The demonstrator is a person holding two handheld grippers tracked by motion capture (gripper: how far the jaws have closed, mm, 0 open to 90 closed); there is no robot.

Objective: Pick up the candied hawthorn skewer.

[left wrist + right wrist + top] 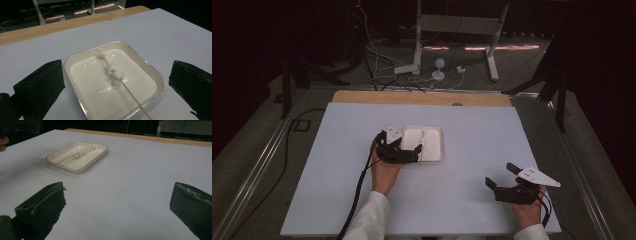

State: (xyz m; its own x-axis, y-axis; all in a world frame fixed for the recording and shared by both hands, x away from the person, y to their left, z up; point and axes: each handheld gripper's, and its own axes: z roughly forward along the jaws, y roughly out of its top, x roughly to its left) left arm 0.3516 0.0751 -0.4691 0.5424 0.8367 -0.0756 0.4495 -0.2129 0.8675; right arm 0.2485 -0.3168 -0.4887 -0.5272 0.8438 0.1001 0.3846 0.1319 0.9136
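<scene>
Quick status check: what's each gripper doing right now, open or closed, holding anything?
Left gripper: open, holding nothing, jaws on either side of the near rim of the white tray with the skewer.
Right gripper: open, holding nothing, over bare table.

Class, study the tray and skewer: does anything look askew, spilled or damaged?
Slightly askew: the skewer lies diagonally in the tray, its bare end overhanging the rim. Three white pieces sit on it. Nothing spilled or damaged.
</scene>
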